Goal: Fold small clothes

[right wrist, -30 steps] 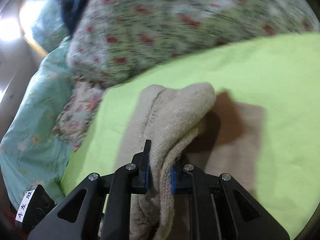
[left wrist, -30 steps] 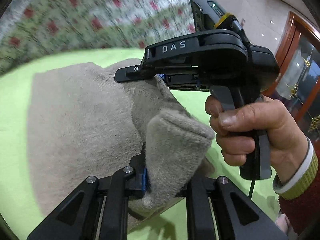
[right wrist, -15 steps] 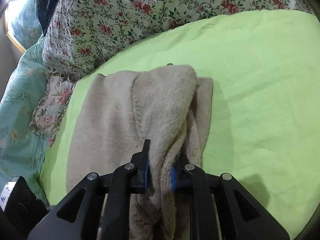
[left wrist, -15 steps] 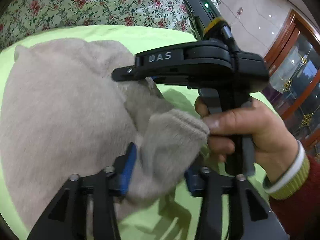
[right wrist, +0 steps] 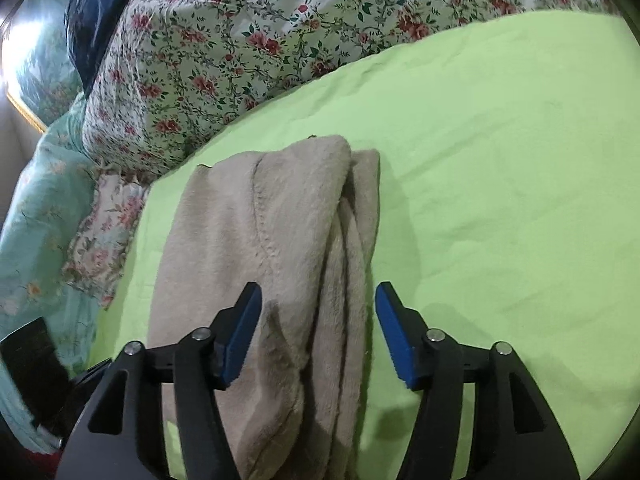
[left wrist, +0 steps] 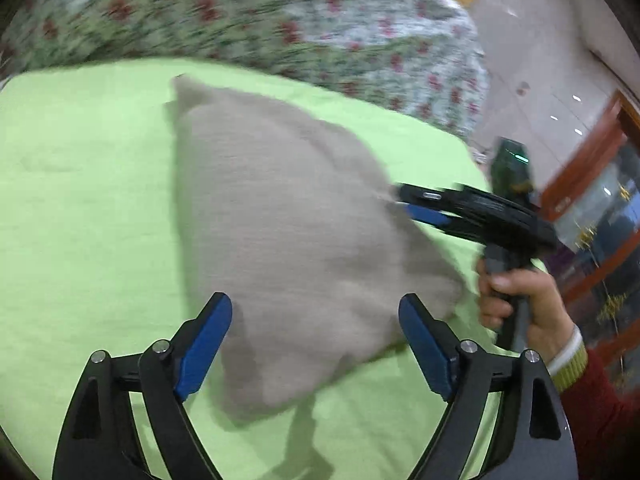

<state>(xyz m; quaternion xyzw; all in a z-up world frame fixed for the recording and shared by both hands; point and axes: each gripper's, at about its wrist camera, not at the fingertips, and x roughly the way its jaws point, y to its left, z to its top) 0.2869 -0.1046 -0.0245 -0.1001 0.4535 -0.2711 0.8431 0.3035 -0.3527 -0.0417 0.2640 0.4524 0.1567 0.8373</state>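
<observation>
In the left wrist view, the left gripper (left wrist: 316, 340) stands wide open, its blue pads (left wrist: 204, 344) spread to either side of a beige fleece garment (left wrist: 296, 232) that lies folded on the lime-green sheet (left wrist: 84, 208). Past the garment's far edge, a hand (left wrist: 524, 300) holds the right gripper (left wrist: 416, 204); this frame is motion-blurred. A floral quilt (left wrist: 248, 16) fills the background.

In the right wrist view, the right gripper (right wrist: 318, 332) is also open, jaws apart above the garment (right wrist: 260, 240), gripping nothing. The garment rests in layered folds on the sheet (right wrist: 500, 160), near the floral quilt (right wrist: 224, 40) and a teal floral cover (right wrist: 36, 216).
</observation>
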